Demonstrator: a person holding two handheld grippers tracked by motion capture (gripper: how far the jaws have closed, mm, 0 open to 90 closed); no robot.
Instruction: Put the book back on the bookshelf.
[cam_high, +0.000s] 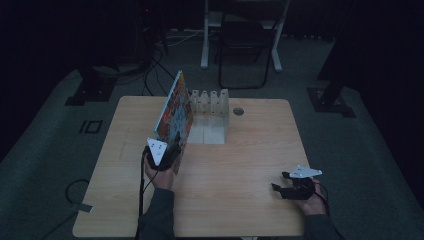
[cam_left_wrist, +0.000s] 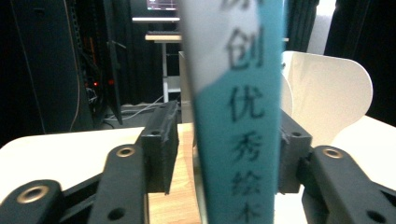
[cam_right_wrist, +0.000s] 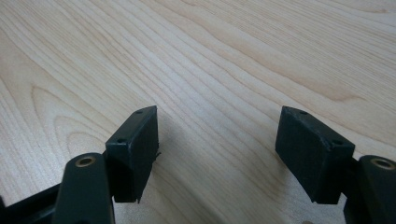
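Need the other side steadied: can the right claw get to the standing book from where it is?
Probably yes. The right claw is open and holds nothing, and bare table lies between it and the book.

The left gripper (cam_high: 170, 150) is standing near the middle of the table, its jaws pointing away from the person and spread apart, a visible gap showing at the left pad (cam_left_wrist: 161, 149), while the left hand (cam_high: 159, 176) is gripping it from behind with the sleeved forearm rising from the bottom edge. The right gripper (cam_high: 280, 182) is resting low near the table's right front corner, pointing leftward, its jaws standing wide with nothing between the pads (cam_right_wrist: 135, 149). The right hand (cam_high: 311, 202) is holding it from behind.
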